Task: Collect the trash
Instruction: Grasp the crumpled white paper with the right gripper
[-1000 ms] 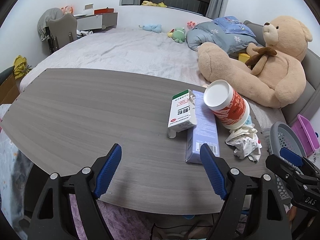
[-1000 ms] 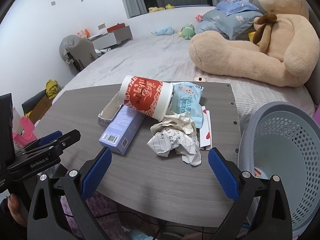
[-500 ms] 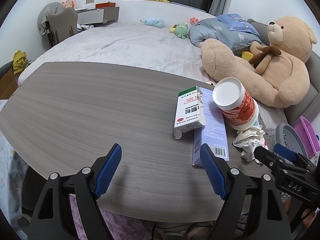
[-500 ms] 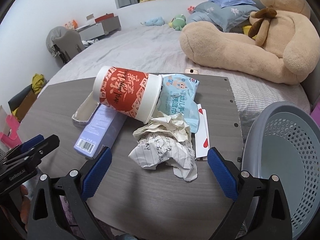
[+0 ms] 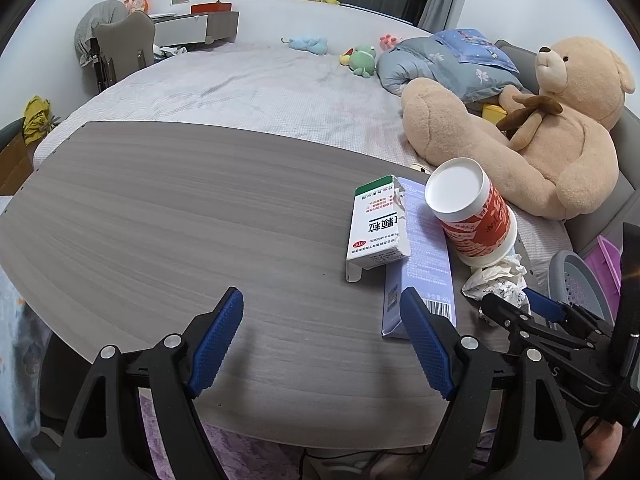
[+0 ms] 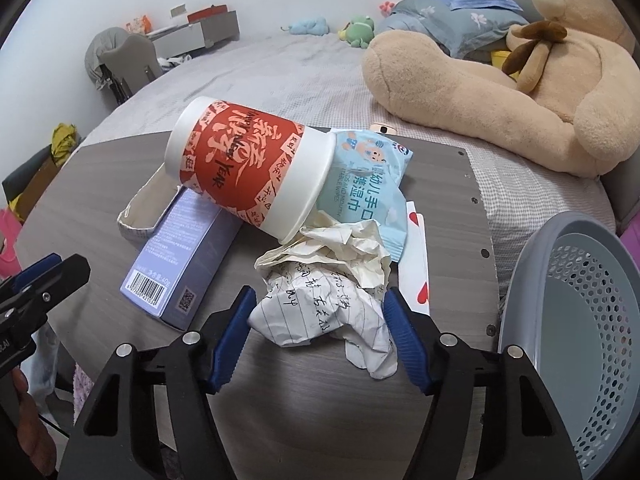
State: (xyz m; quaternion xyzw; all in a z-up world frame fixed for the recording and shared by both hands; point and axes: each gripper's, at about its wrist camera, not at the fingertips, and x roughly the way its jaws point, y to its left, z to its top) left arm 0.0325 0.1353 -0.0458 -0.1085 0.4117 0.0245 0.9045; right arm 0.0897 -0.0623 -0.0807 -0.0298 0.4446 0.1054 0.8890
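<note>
A crumpled sheet of written paper (image 6: 320, 284) lies on the grey wood table (image 5: 160, 220) near its right end. My right gripper (image 6: 320, 304) straddles it and its jaws are closing; the blue pads (image 6: 236, 320) sit at the paper's two sides without squeezing it. Behind the paper a red and white cup (image 6: 248, 164) lies tipped over a purple box (image 6: 184, 256) and a pale blue wipes pack (image 6: 368, 188). A torn white and green box (image 5: 378, 224) leans on the purple box. My left gripper (image 5: 322, 300) hovers open over bare table, left of the pile.
A grey perforated basket (image 6: 572, 320) stands just off the table's right edge. A white card with red hearts (image 6: 416, 276) lies under the paper's right side. Behind the table is a bed with a big teddy bear (image 6: 520, 92) and soft toys.
My right gripper has come forward and down over the crumpled paper, and its jaws have narrowed from wide apart to the paper's sides. The left gripper has stayed in place, open.
</note>
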